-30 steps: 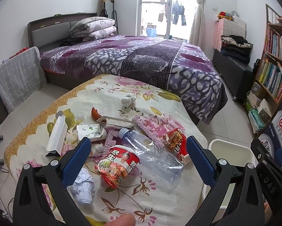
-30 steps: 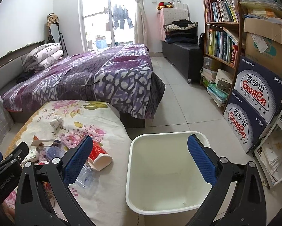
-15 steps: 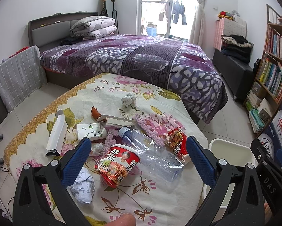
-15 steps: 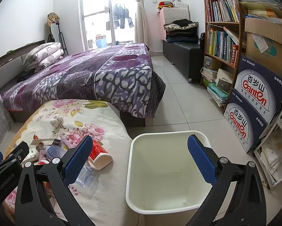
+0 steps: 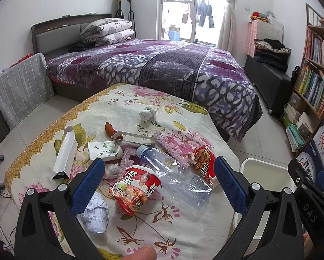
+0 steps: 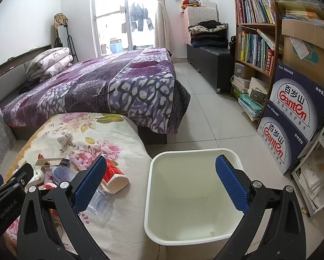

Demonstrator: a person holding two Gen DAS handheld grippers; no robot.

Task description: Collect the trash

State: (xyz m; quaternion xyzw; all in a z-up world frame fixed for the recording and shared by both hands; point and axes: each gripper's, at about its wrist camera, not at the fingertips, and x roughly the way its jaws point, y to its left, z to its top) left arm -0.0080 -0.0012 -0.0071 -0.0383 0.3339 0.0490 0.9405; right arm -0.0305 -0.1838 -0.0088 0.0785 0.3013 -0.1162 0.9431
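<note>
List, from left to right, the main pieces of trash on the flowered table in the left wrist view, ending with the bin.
White carton → crumpled paper → noodle cup → clear bottle → red wrapper → white bin

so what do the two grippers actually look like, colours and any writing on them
Both look alike: the left gripper and right gripper have black Y-shaped frames with silver bolts, and the fingers carry blue pads with a fine dimpled texture. The left gripper's body, seen from the right wrist camera, reads "GenRobot.AI" in white; the right one's body, seen from the left, shows "DAS". No cables or sleeves show.
</note>
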